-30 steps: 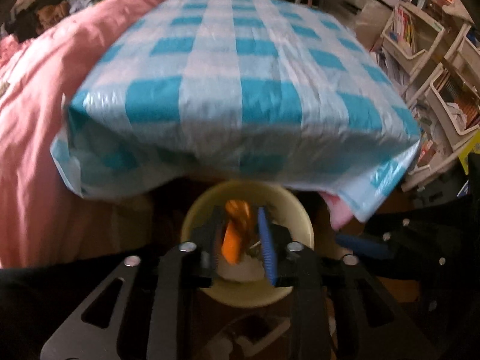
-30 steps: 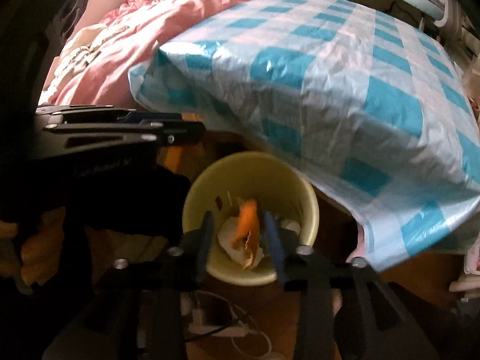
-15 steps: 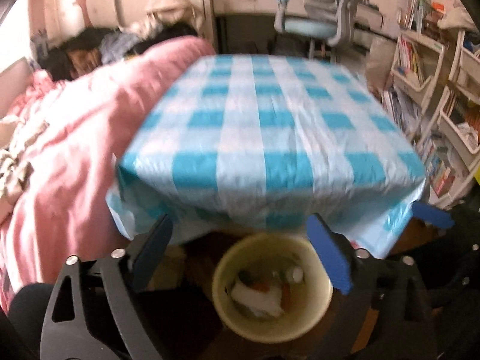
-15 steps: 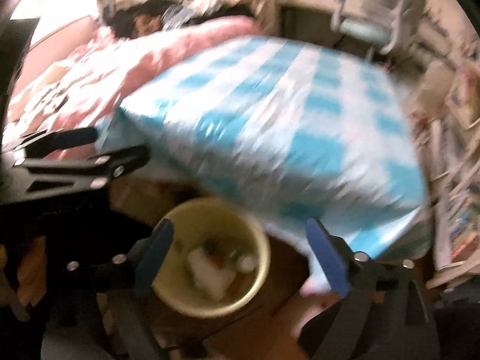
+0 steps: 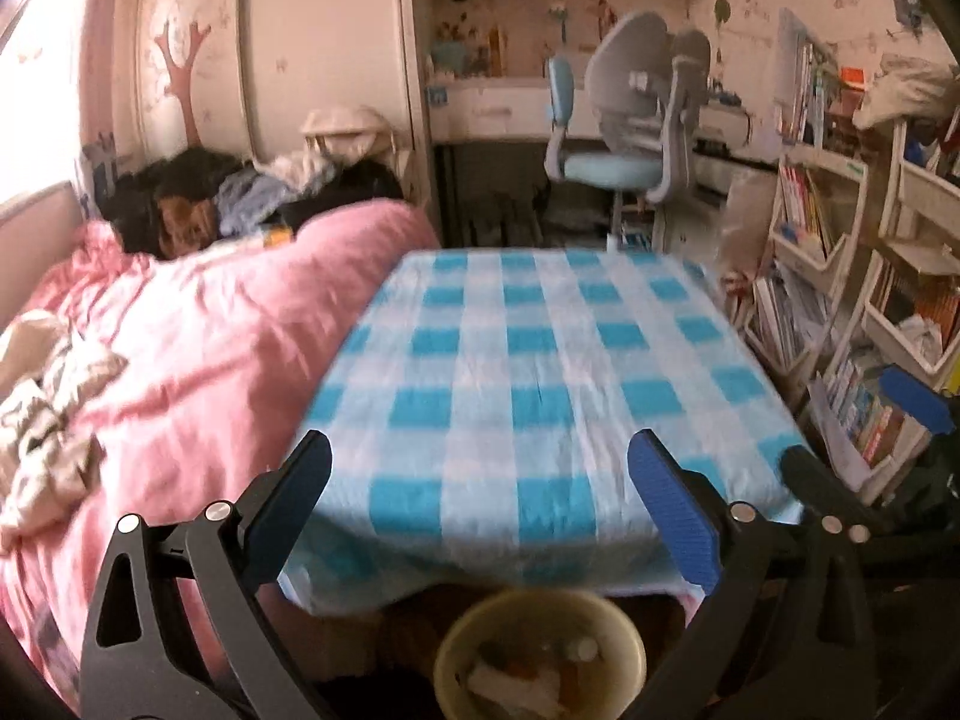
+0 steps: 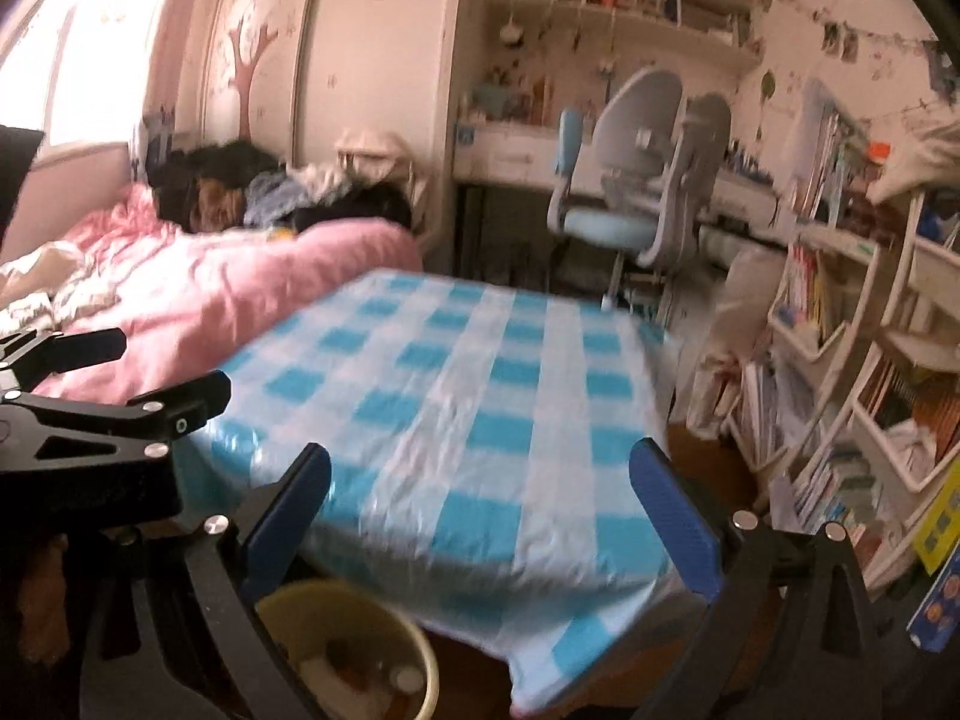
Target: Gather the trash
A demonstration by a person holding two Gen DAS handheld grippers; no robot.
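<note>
A pale yellow bin [image 5: 445,654] stands on the floor under the near edge of the table, with white and orange trash [image 5: 516,681] inside. My left gripper [image 5: 479,444] hovers above it, its jaws still opening and nothing between them. The right wrist view has the same bin [image 6: 336,595] at the bottom left, trash [image 6: 354,675] in it. My right gripper [image 6: 480,450] is also above it, jaws opening and empty. The left gripper [image 6: 168,366] shows at the left edge of that view.
A table under a blue-and-white checked cloth [image 5: 528,360] fills the middle. A bed with a pink quilt [image 5: 210,348] lies to the left. Bookshelves [image 5: 840,300] crowd the right side, and a desk chair [image 5: 630,120] stands at the back.
Both grippers let go of orange trash over the bin, opened wide and rose. Both views tilted up from the bin toward the room.
</note>
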